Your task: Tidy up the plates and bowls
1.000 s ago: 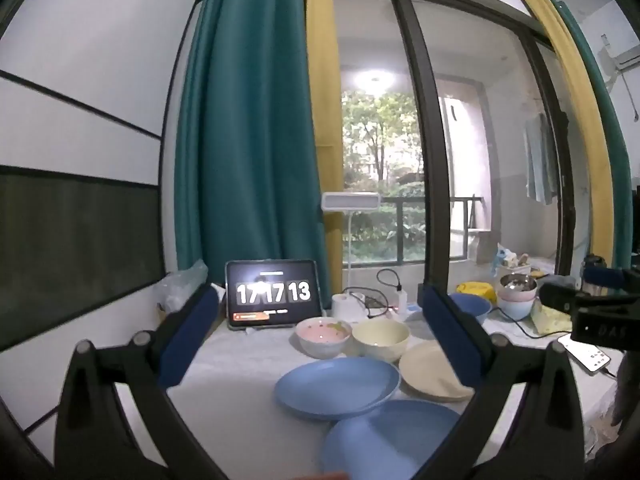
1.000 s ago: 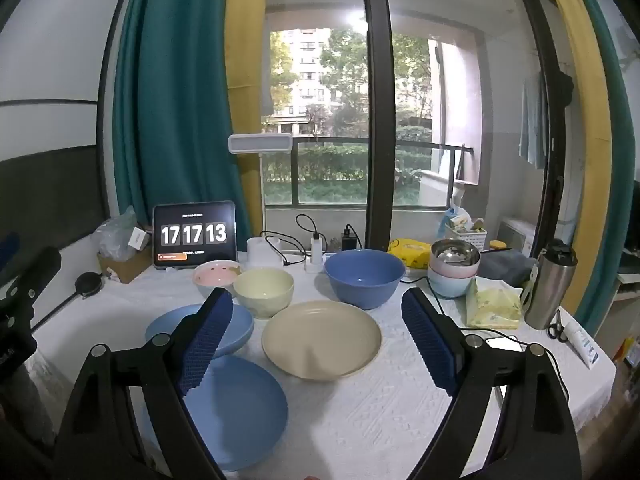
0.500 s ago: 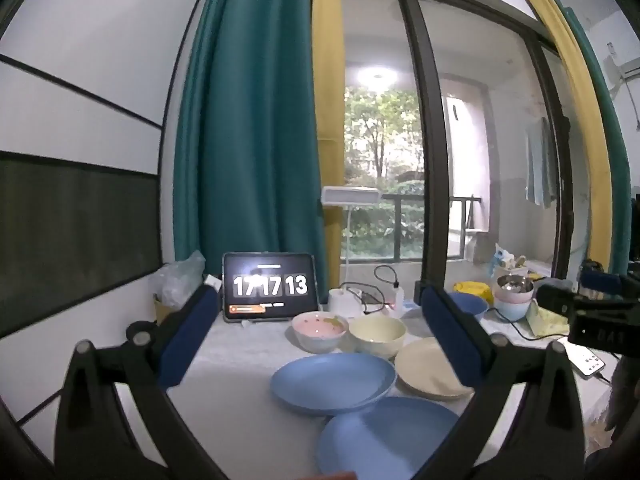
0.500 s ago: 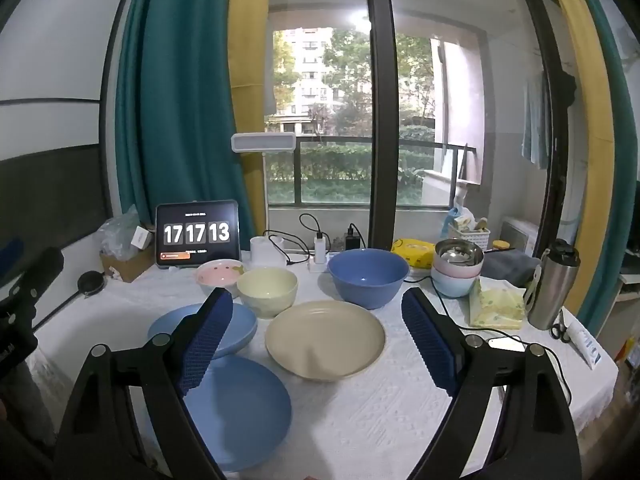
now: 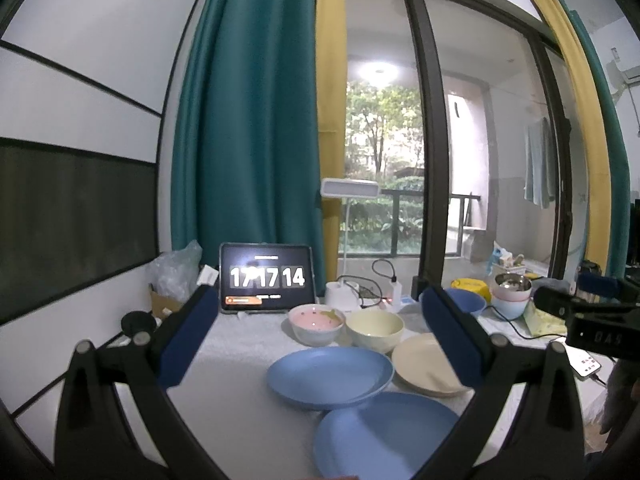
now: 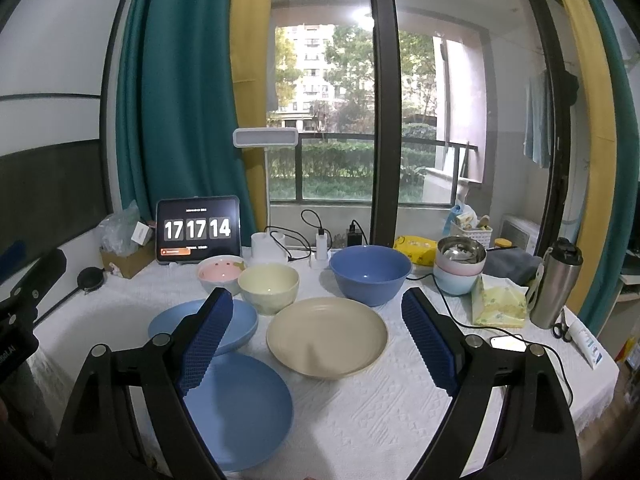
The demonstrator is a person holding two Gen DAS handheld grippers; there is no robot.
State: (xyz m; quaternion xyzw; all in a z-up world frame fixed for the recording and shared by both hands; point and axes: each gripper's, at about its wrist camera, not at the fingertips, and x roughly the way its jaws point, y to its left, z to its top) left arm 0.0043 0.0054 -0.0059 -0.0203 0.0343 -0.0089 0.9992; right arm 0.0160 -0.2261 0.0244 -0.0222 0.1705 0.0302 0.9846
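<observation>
On the white tablecloth lie two blue plates, a near one (image 6: 240, 404) and a farther one (image 6: 240, 322), with a beige plate (image 6: 326, 336) to their right. Behind them stand a pink bowl (image 6: 220, 274), a cream bowl (image 6: 268, 286) and a big blue bowl (image 6: 370, 274). My right gripper (image 6: 316, 336) hovers open above the plates, holding nothing. My left gripper (image 5: 316, 332) is open and held above the table's left part, facing the same dishes: blue plates (image 5: 330, 372) (image 5: 384, 432), beige plate (image 5: 424, 364), pink bowl (image 5: 316, 322), cream bowl (image 5: 374, 330).
A tablet clock (image 6: 199, 230), a lamp base (image 6: 266, 248) and chargers line the back edge. To the right are stacked bowls (image 6: 460, 268), a tissue pack (image 6: 500, 300), a steel bottle (image 6: 554, 284), a phone (image 6: 508, 344) and cables. A box (image 6: 124, 258) sits at the left.
Both grippers have tilted slightly, so the table sits a little lower in the left view. The clock went from 17:17:13 to 17:17:14. No dish has moved.
</observation>
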